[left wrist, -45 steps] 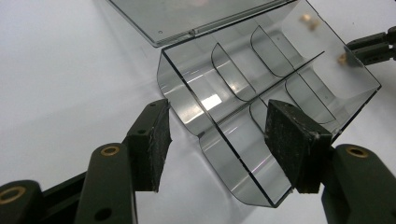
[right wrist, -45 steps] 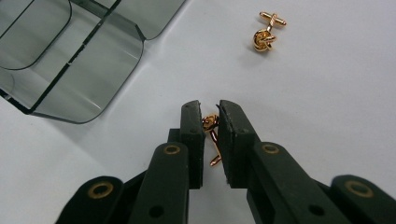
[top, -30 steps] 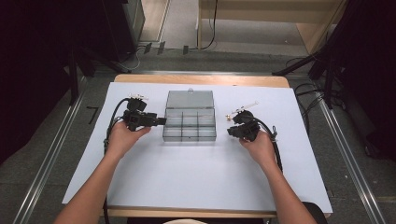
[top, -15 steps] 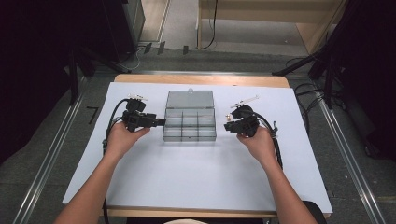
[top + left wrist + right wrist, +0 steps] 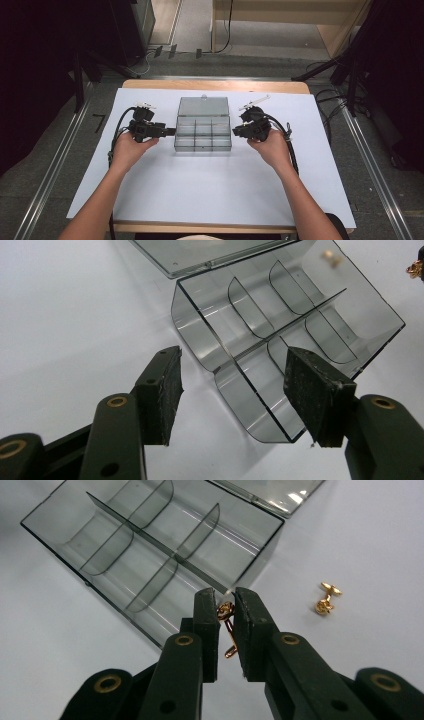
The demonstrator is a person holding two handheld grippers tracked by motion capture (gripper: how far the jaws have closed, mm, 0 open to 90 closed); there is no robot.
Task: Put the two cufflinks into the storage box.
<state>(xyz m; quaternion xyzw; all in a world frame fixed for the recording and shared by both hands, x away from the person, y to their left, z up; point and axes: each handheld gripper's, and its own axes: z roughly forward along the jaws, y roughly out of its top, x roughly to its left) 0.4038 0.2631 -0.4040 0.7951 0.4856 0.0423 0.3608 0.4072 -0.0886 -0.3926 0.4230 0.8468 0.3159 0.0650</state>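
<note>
A smoky clear compartment box (image 5: 202, 134) lies open on the white sheet, its lid (image 5: 204, 106) folded back flat. My left gripper (image 5: 171, 132) reaches in at the box's left end. In the left gripper view its jaws (image 5: 235, 367) stand open around a corner of the box (image 5: 260, 335), and the left pad (image 5: 162, 390) is clear of the wall. My right gripper (image 5: 235, 132) hovers at the box's right end. In the right gripper view it (image 5: 225, 599) is shut on a gold cufflink (image 5: 226, 614), just short of the box (image 5: 150, 550).
A second gold cufflink (image 5: 326, 599) lies on the white sheet (image 5: 200, 190) to the right of the box. A small white piece (image 5: 254, 102) rests beyond the right gripper. Cables trail from both grippers along the person's forearms.
My right gripper has lifted off the sheet with the cufflink and come closer to the box's right end. The left gripper has stayed put.
</note>
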